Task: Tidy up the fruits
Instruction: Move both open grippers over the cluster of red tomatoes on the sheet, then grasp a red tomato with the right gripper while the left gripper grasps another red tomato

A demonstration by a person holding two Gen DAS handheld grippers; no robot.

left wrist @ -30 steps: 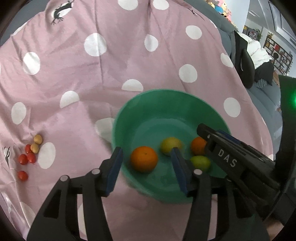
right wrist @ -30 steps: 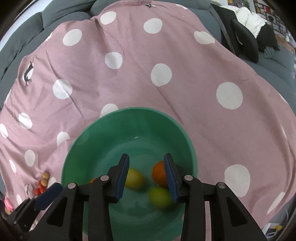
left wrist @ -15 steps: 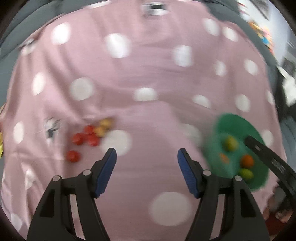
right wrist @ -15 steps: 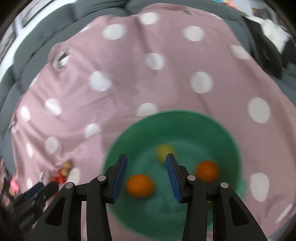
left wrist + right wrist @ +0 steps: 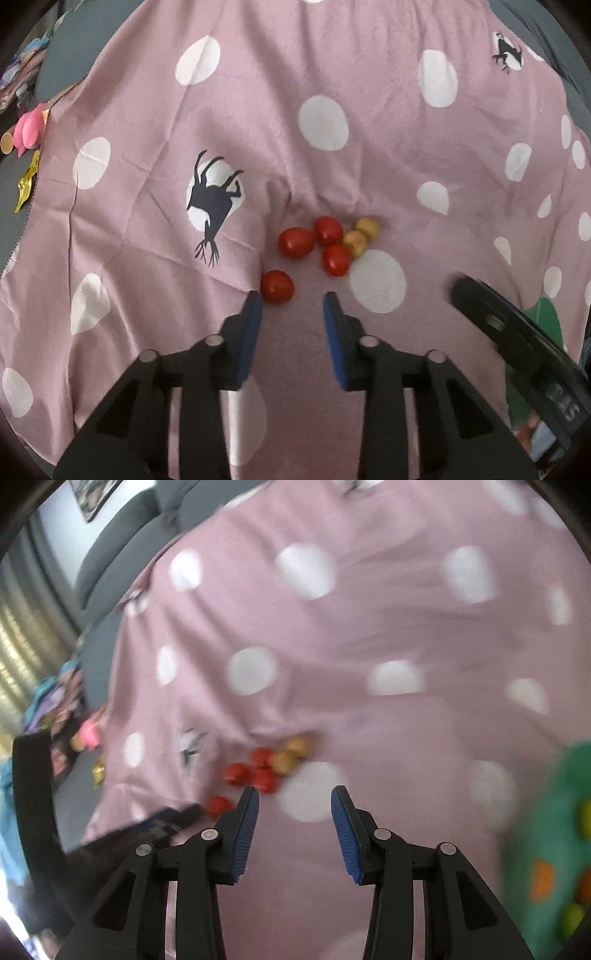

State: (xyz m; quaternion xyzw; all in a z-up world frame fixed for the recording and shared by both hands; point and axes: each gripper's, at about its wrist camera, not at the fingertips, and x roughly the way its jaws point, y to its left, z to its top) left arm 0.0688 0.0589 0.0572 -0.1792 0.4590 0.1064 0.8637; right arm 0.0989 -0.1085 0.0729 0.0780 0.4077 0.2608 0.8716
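Observation:
Several small red tomatoes [image 5: 295,242] and two small tan fruits [image 5: 355,242] lie clustered on the pink polka-dot cloth [image 5: 332,74]. One red tomato [image 5: 277,286] lies apart, just ahead of my left gripper [image 5: 293,304], which is open and empty. My right gripper [image 5: 294,799] is open and empty, a little right of the same cluster [image 5: 264,770]. The green bowl [image 5: 550,849] with orange and yellow-green fruits sits at the right edge; a sliver of it also shows in the left wrist view [image 5: 546,317].
The right gripper's black body [image 5: 517,339] crosses the lower right of the left wrist view. The left gripper [image 5: 110,834] shows at lower left of the right wrist view. Toys and wrappers [image 5: 26,129] lie beyond the cloth's left edge on the grey sofa.
Both grippers swung left, away from the green bowl, to the small tomato cluster. The bowl has shifted to the right edge of both views. Both grippers stayed open.

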